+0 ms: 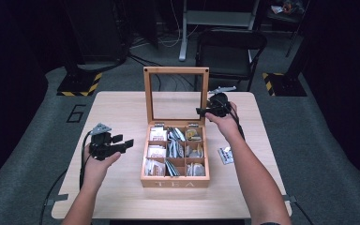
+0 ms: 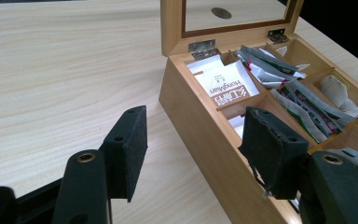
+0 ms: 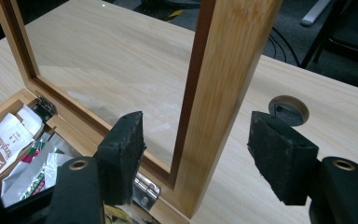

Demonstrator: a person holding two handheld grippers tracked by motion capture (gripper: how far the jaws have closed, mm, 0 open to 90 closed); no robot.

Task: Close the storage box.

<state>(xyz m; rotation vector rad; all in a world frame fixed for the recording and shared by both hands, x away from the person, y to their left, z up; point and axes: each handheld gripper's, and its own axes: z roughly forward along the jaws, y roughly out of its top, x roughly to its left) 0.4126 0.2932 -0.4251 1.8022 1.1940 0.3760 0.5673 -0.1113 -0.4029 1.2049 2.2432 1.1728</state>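
Observation:
An open wooden tea box point(image 1: 175, 180) sits mid-table, its glass-paned lid point(image 1: 176, 70) standing upright. Several compartments hold tea sachets point(image 1: 157, 135); a white printed sachet point(image 2: 223, 86) lies in the back corner compartment. My left gripper point(image 1: 123, 142) hovers left of the box, open and empty, its jaws point(image 2: 196, 121) pointing at the box's side wall point(image 2: 200, 126). My right gripper point(image 1: 201, 111) is at the lid's right edge. Its open jaws point(image 3: 196, 121) straddle the lid's side rail point(image 3: 223, 84), with a gap on each side of the wood.
A loose sachet point(image 1: 225, 154) lies on the table point(image 1: 122, 197) right of the box, by the right forearm. A round cable hole point(image 3: 288, 108) is in the tabletop behind the lid. A black chair point(image 1: 229, 47) stands beyond the far edge.

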